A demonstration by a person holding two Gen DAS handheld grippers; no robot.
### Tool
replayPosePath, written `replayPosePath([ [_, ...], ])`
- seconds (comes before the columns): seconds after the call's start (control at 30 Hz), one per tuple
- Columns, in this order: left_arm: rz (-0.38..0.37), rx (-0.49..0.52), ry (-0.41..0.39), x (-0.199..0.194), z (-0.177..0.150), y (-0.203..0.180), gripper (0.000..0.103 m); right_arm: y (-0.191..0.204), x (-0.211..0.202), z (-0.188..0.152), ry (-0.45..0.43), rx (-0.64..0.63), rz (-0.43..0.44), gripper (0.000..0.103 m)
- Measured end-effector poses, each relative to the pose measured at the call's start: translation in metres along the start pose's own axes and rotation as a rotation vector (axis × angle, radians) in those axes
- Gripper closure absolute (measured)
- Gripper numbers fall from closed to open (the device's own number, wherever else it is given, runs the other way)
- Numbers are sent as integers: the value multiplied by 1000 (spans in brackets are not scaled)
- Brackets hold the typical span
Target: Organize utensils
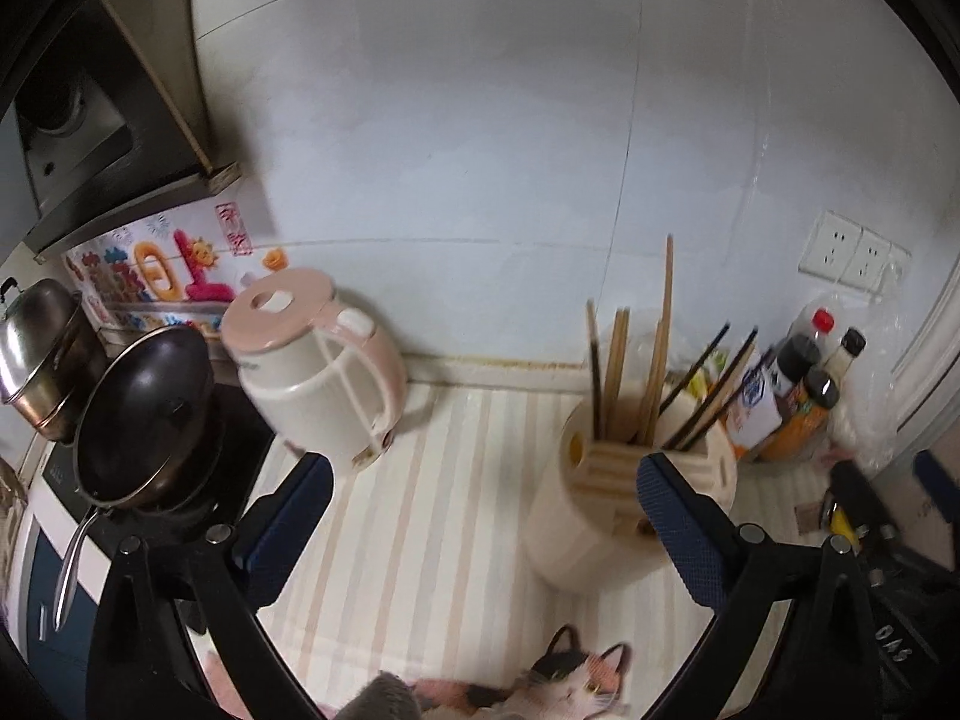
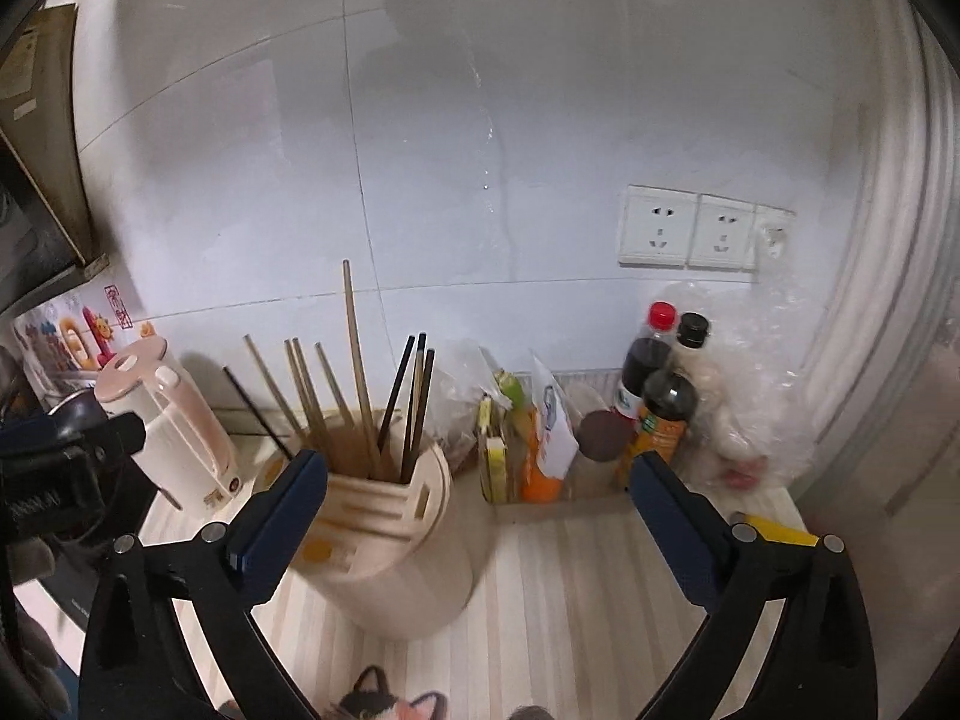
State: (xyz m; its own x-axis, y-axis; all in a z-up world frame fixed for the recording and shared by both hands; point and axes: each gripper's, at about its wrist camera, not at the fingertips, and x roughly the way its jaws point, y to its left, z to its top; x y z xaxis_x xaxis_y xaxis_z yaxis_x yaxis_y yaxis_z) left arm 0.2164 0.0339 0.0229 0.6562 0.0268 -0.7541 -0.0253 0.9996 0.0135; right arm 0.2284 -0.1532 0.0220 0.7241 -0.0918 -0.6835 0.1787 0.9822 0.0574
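A cream utensil holder point(image 1: 576, 516) stands on the striped counter point(image 1: 420, 540). Several wooden and dark chopsticks point(image 1: 618, 372) stick up out of it. My left gripper point(image 1: 483, 474) hovers above the counter, open wide; its right finger overlaps the holder's near right side and nothing is held. In the right wrist view the same holder point(image 2: 390, 540) and chopsticks point(image 2: 360, 390) sit left of centre. My right gripper point(image 2: 480, 468) is also open wide and holds nothing; its left finger crosses in front of the holder's rim.
A pink-and-cream kettle point(image 1: 318, 372) stands left of the holder, with a black frying pan point(image 1: 144, 414) and a steel pot point(image 1: 42, 354) beyond it. Sauce bottles point(image 2: 660, 396) and packets crowd the right corner under wall sockets point(image 2: 690, 228). A cat-patterned item point(image 1: 570, 684) lies at the near edge.
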Motion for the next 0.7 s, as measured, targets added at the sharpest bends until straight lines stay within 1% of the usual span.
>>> replayPosePath([
  [0.1,-21,25,2,-18,-15,5,0,6,-25,-8,4,1,-27,1],
  [0.17,-26,42,-14,-33,-24,8,0,6,-44,-14,10,19,-31,1],
  [0.23,-24,48,-20,-47,-33,11,0,7,-65,-21,5,27,-42,1],
  [0.3,-38,42,-23,-66,-43,12,0,7,-87,-29,5,27,-50,1],
  [0.4,-48,41,-50,-95,-56,12,0,5,-114,-37,0,22,-60,1],
  [0.53,-41,33,-92,-130,-71,12,0,-4,-154,-44,-28,27,-58,1],
  [0.63,-29,21,-107,-152,-82,12,0,-10,-185,-49,-63,13,-60,1],
  [0.7,-27,9,-114,-167,-90,12,0,-13,-199,-52,-69,9,-49,1],
])
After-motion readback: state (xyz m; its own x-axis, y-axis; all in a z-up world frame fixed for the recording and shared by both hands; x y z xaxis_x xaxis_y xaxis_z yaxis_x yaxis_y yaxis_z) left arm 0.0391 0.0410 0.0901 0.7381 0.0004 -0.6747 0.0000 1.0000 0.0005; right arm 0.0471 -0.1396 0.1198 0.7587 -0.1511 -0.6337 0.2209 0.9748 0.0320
